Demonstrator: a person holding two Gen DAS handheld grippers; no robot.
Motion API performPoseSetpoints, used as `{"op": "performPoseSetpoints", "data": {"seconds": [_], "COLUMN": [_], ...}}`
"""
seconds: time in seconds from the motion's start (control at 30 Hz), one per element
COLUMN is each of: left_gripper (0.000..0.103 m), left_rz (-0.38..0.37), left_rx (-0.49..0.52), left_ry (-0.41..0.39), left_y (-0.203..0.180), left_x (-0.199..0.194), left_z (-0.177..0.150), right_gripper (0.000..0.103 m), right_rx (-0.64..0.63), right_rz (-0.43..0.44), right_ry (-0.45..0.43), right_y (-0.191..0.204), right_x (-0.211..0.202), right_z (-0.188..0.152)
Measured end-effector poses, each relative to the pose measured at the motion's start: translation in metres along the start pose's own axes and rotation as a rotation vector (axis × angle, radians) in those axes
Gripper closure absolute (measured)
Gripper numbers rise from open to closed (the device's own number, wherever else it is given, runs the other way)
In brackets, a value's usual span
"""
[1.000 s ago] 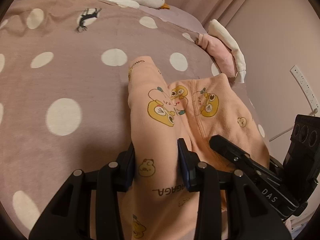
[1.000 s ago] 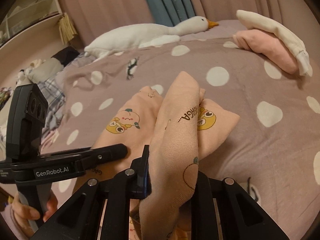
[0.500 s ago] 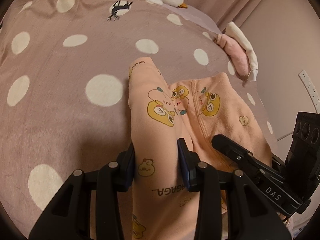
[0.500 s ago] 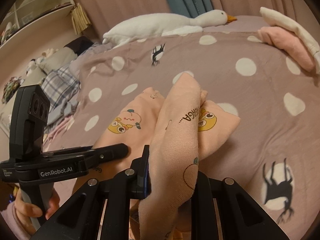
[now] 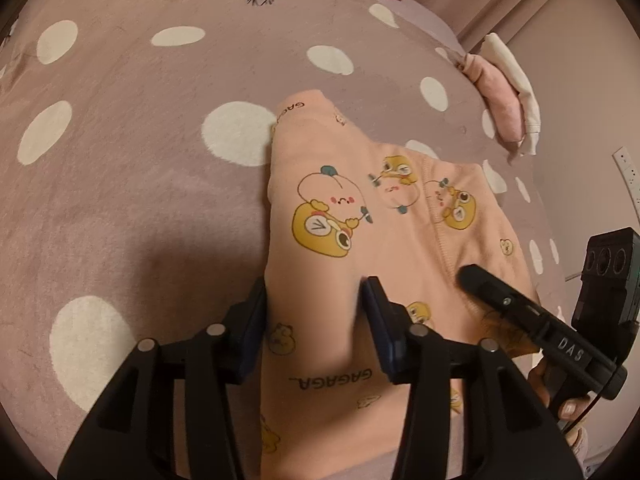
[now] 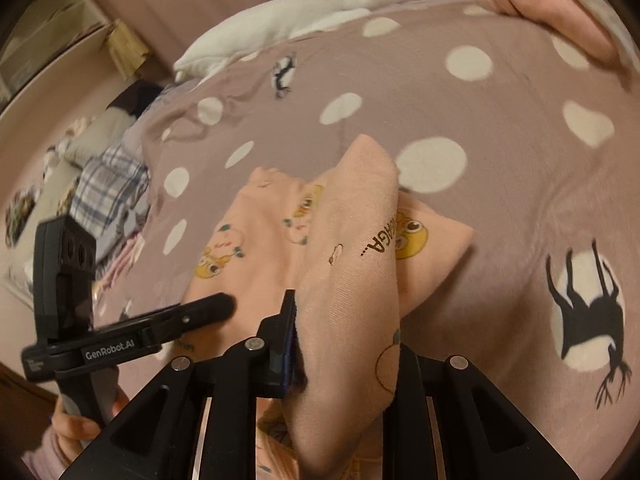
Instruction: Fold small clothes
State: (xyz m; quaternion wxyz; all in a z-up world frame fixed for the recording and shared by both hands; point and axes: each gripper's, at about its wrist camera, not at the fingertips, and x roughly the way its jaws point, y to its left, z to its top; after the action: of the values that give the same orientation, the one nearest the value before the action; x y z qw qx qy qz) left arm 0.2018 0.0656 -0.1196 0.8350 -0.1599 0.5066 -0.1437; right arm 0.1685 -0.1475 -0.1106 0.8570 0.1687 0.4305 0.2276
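Note:
A peach garment (image 5: 340,208) printed with yellow cartoon animals lies partly folded on the pink dotted bedspread (image 5: 140,200). One long fold of it runs back between the jaws of my left gripper (image 5: 314,304). Those jaws are opening and the fold lies flatter between the pads. In the right wrist view another raised fold of the garment (image 6: 352,264) is pinched in my right gripper (image 6: 344,320), which is shut on it; its right finger is hidden under the cloth. The left gripper (image 6: 216,304) shows there at the left, low over the garment.
A white goose plush (image 6: 320,12) lies along the far side of the bed. Folded pink and white clothes (image 5: 504,92) sit at the far right. A plaid cloth (image 6: 108,184) lies beyond the bed's left edge. A wall power strip (image 5: 626,168) is on the right.
Both grippers have sunk toward the bed with the garment. The left jaws have widened around the fold. The right grip is unchanged.

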Motion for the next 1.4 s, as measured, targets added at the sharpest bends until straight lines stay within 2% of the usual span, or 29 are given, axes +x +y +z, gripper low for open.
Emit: {"op": "performPoseSetpoints", "data": {"seconds": [0.27, 0.67, 1.0, 1.4], "left_gripper": [0.034, 0.024, 0.022, 0.021], "left_rz": [0.037, 0.088, 0.133, 0.222], "left_rx": [0.007, 0.027, 0.068, 0.140], "left_ry": [0.007, 0.018, 0.015, 0.041], "left_y": [0.007, 0.011, 0.010, 0.009], "left_x": [-0.003, -0.009, -0.016, -0.014], "left_z": [-0.007, -0.016, -0.028, -0.053], "right_gripper": [0.076, 0.063, 0.060, 0.057], "right_rx": [0.078, 0.103, 0.126, 0.079], "right_rz": [-0.012, -0.113, -0.124, -0.209], "right_ry": [0.014, 0.038, 0.029, 0.015], "right_y": [-0.015, -0.031, -0.041, -0.033], "right_x": [-0.002, -0.005, -0.016, -0.028], "right_z": [-0.006, -0.012, -0.018, -0.028]}}
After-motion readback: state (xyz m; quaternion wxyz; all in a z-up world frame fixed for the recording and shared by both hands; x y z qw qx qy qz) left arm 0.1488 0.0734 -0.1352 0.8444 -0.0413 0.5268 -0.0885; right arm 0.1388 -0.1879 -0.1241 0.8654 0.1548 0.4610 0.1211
